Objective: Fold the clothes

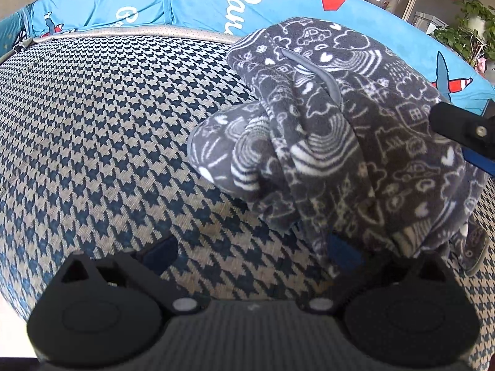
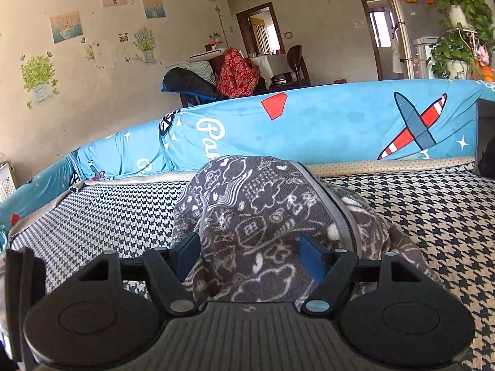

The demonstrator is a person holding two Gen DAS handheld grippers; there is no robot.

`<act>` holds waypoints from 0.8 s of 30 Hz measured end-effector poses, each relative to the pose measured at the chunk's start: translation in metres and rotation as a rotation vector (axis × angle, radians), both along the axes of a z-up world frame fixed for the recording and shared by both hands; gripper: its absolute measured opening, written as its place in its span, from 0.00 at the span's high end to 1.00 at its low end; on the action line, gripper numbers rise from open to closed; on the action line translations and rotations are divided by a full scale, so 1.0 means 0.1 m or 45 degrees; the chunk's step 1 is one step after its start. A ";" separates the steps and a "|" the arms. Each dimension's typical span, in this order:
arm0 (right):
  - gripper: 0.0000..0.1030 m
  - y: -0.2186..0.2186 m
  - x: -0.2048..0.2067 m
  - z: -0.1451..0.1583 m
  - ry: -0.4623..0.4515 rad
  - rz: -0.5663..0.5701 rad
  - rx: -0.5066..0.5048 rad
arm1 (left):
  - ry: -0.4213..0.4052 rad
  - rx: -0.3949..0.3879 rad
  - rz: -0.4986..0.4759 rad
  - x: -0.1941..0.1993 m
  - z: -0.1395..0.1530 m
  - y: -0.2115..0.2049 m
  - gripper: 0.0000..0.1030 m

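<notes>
fleece jacket (image 1: 340,142) bunched up on the checked sofa (image 1: 108,130)

its shape and direction are hard to tell. left gripper (image 1: 253,250) fingers apart; right gripper (image 2: 249,256) fingers apart around the fleece.

fleece garment (image 2: 263,216) dark grey with white doodle print of clouds, hearts, cars, and a lighter grey zip trim; sofa seat cover (image 1: 108,117) navy-and-beige houndstooth; backrest cover (image 2: 324,120) bright blue with red-white plane, white lettering; tool fingers (image 2: 311,261) blue on black.
</notes>
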State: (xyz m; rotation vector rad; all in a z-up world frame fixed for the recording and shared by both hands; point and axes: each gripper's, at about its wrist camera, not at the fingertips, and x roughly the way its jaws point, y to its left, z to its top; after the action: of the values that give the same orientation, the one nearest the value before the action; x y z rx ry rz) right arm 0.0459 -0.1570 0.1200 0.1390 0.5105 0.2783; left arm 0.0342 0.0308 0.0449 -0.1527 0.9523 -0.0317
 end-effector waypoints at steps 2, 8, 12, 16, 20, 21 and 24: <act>0.26 0.10 0.07 -0.07 0.019 0.010 -0.063 | 0.018 0.014 -0.013 -0.02 -0.02 0.00 0.00; 0.24 0.26 0.27 -0.34 0.143 -0.042 -0.228 | 0.044 0.076 -0.049 -0.10 -0.10 -0.01 0.00; 0.37 0.26 0.28 -0.42 0.160 -0.040 -0.226 | 0.015 0.196 -0.124 -0.23 -0.13 -0.14 0.00; 0.69 0.26 0.23 -0.40 0.142 0.000 -0.199 | -0.003 0.186 -0.140 -0.31 -0.12 -0.12 0.00; 0.89 0.20 0.16 -0.32 0.125 0.009 -0.141 | 0.004 0.163 -0.106 -0.35 -0.11 0.00 0.00; 0.90 0.15 0.14 -0.29 0.124 0.018 -0.098 | 0.006 0.159 -0.096 -0.35 -0.11 0.03 0.00; 0.94 0.03 0.07 -0.21 0.110 0.062 -0.005 | 0.009 0.141 -0.065 -0.38 -0.10 0.12 0.00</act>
State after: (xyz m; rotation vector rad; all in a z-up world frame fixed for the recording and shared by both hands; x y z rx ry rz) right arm 0.0524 -0.1542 0.0986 0.1349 0.6005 0.3199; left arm -0.0042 0.0430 0.0349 -0.0265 0.9628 -0.0252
